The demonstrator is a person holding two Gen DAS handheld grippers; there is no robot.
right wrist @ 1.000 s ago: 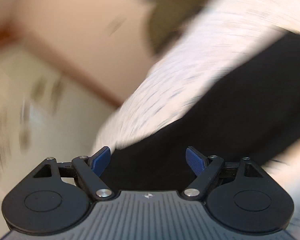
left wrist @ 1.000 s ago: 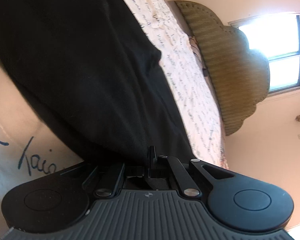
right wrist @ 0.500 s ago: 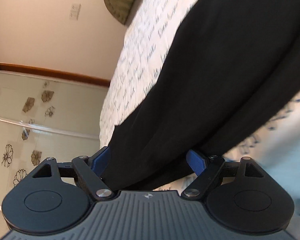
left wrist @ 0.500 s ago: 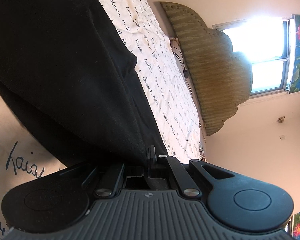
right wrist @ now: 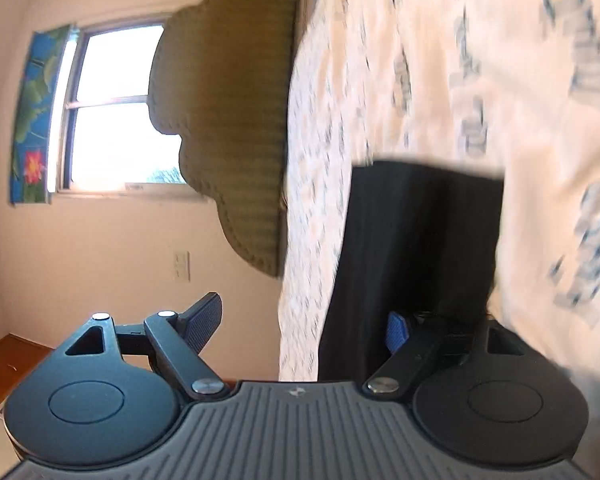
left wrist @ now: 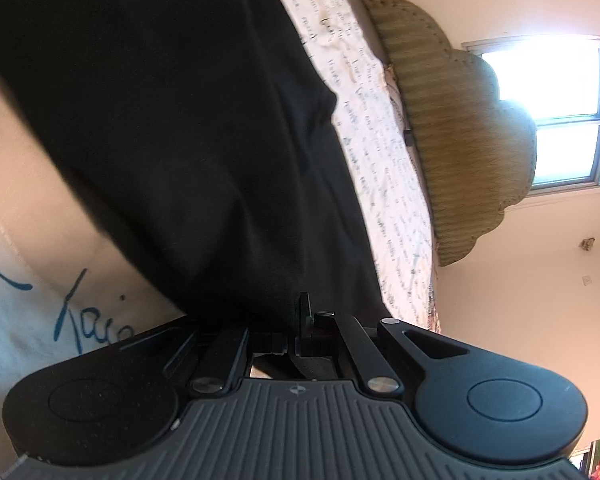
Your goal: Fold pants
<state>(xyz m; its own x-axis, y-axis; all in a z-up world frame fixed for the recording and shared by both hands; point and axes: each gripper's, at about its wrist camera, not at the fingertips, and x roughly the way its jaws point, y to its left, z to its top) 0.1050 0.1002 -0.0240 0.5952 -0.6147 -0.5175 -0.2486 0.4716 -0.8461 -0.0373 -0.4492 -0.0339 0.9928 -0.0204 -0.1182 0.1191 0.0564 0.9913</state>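
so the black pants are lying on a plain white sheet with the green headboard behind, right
Not plain: the left wrist view shows the sheet is white with blue handwriting printed across it. The black pants do lie on it, with the green headboard behind.

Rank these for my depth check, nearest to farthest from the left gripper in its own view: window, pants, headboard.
1. Pants, black, running into the left gripper.
2. Headboard, olive, at the bed's far end, right.
3. Window, bright, behind the headboard, far right.
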